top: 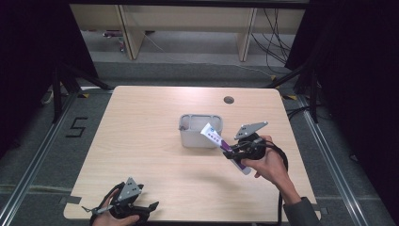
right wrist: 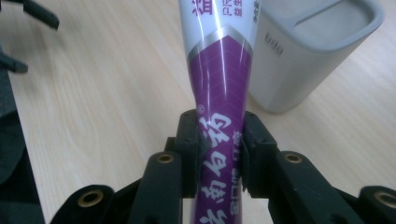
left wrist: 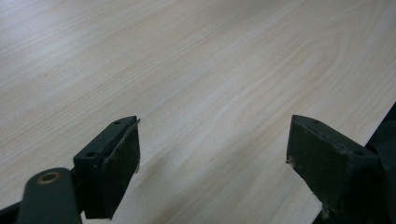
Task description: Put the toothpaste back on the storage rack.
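Observation:
A white and purple toothpaste tube (top: 221, 143) (right wrist: 219, 84) is clamped in my right gripper (top: 234, 149) (right wrist: 219, 140), which is shut on its purple part. The tube is held above the table, its flat white end tilted up toward a grey plastic holder (top: 200, 132) (right wrist: 299, 60) that stands mid-table. In the right gripper view the holder sits just right of the tube. My left gripper (top: 141, 209) (left wrist: 212, 161) rests at the table's near left edge, open, with bare wood between its jaws.
The light wooden table (top: 141, 141) has a round cable hole (top: 228, 100) at its far side. A floor marking "5" (top: 76, 127) lies left of the table. Wooden furniture legs and cables stand beyond the far edge.

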